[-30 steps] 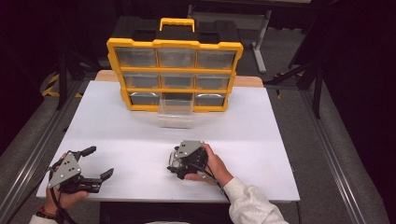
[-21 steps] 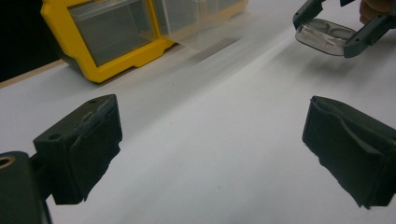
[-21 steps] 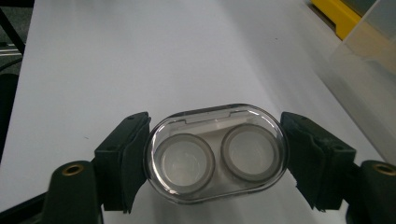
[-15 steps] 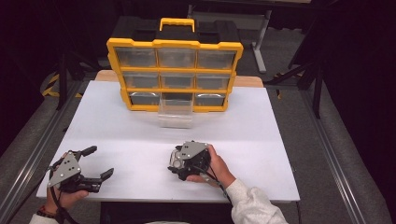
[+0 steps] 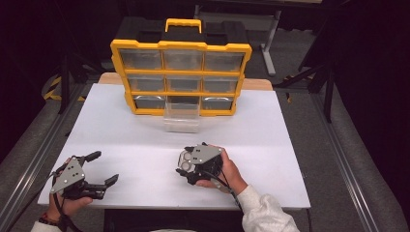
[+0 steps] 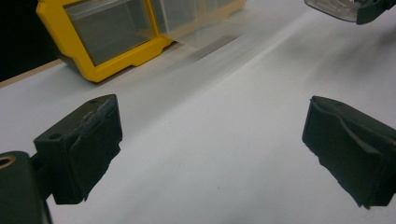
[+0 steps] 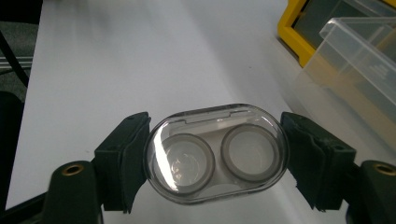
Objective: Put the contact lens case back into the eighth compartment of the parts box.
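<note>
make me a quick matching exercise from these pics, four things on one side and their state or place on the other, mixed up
Things:
1. left tongs
2. right tongs
3. clear drawer
4. yellow organizer

States or places:
a. pulled out of the bottom row
b. stands at the far side of the table
c. open, holding nothing
d. shut on an oval clear case

Pairs: 1-c, 2-d, 3-a, 4-b

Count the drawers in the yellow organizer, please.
9, in three rows of three in the organizer. Eight sit closed; the bottom middle drawer is pulled out onto the table. None seem hidden.
</note>
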A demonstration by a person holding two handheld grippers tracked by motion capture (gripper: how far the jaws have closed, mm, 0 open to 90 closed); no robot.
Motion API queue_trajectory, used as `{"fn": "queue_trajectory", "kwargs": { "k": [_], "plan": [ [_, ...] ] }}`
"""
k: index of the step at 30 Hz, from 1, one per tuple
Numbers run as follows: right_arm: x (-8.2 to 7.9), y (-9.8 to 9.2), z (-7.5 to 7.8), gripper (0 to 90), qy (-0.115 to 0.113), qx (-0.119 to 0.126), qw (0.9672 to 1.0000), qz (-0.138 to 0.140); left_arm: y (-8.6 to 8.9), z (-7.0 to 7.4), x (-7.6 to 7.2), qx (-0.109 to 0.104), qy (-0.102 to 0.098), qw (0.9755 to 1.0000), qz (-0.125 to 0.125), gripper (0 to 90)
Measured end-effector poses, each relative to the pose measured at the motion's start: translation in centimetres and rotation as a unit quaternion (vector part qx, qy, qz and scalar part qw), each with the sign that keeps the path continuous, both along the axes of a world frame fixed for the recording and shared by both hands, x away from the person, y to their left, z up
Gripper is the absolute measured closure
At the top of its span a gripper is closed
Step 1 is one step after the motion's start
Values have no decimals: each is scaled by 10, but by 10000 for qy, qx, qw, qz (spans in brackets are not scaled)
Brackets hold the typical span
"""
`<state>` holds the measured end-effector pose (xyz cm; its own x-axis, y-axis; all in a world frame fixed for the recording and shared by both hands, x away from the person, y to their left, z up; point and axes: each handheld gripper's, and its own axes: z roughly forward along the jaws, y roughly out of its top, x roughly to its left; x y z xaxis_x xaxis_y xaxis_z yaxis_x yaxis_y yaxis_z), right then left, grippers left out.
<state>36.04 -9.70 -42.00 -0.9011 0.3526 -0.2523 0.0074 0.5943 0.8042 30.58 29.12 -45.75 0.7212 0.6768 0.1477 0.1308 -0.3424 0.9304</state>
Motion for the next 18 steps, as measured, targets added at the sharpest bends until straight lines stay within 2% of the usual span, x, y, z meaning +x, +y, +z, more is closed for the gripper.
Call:
{"fn": "queue_trajectory", "kwargs": {
  "k": [5,12,18],
  "plan": [
    [0,-6,8,275,-165,77,9998,-69,1,0,0,2,-17,10000,9,60],
    [4,-16,19,275,-322,263,9986,-326,2,1,-2,12,-83,10000,31,61],
    [7,-21,24,275,-457,311,9974,-464,2,2,-2,4,-90,10000,27,66]
  ]
}}
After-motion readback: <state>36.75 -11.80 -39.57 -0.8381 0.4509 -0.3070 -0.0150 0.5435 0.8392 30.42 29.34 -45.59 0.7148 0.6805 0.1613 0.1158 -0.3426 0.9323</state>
